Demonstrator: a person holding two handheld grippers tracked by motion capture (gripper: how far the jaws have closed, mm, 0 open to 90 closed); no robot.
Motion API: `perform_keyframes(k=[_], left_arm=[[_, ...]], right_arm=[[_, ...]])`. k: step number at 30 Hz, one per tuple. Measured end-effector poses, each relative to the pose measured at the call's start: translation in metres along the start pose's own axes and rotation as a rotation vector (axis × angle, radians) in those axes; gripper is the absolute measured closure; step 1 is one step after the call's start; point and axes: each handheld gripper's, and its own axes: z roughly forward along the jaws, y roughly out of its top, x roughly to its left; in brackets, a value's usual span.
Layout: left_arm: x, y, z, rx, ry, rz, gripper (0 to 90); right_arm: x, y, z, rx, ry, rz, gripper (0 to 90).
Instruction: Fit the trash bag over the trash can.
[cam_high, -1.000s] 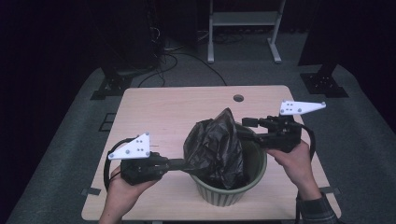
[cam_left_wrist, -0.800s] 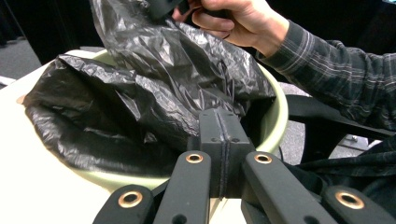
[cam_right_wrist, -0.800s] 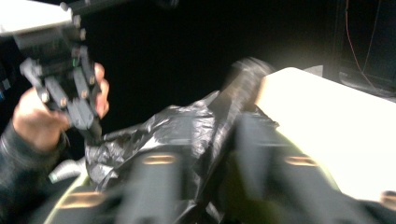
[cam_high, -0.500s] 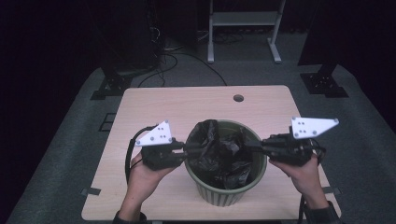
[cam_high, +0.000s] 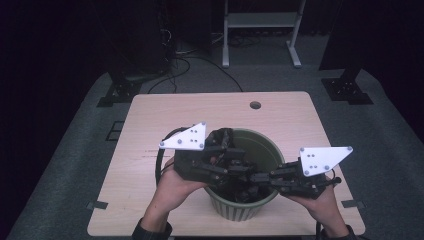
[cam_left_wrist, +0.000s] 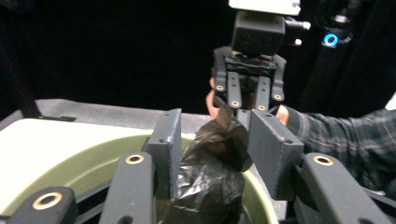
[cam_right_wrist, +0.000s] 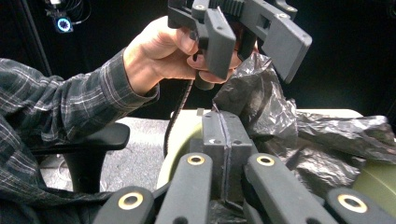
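Note:
A green bin (cam_high: 270, 145) stands near the table's front edge with a crumpled black bag (cam_high: 235, 185) inside it. My left gripper (cam_high: 240, 162) reaches over the bin's left rim. Its jaws stand apart, open, with a lump of the bag (cam_left_wrist: 210, 172) rising between them. From the right, my right gripper (cam_high: 252, 179) reaches into the bin. In the right gripper view, that gripper (cam_right_wrist: 222, 130) is shut on a thin fold of the bag (cam_right_wrist: 271, 112). The left gripper (cam_right_wrist: 252, 42) hangs just above it. The two grippers face each other closely over the bin (cam_left_wrist: 93, 154).
The light wooden table (cam_high: 165, 120) has a small round hole (cam_high: 255, 105) near its far edge. Around the bin, a hand holds each gripper, and a plaid sleeve (cam_right_wrist: 56, 98) lies behind the left one. Dark stands and cables sit on the floor beyond the table.
Both grippers have come inward and down over the bin. The bag, raised in a tall lump a second ago, now sits low inside the bin. The left jaws now stand apart.

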Motion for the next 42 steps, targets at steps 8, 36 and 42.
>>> perform_keyframes(k=[8, 36, 42], left_arm=[[-0.016, -0.018, -0.007, 0.089, -0.039, 0.011, 89.6], [-0.053, -0.050, -0.007, 0.168, -0.043, 0.053, 89.5], [-0.054, -0.048, -0.004, 0.173, -0.050, 0.063, 89.5]], right_arm=[[0.008, -0.003, 0.012, 0.042, 0.091, -0.026, 81.7], [0.000, 0.015, 0.032, 0.091, 0.159, 0.161, 63.6], [0.002, 0.012, 0.038, 0.132, 0.185, 0.171, 77.3]])
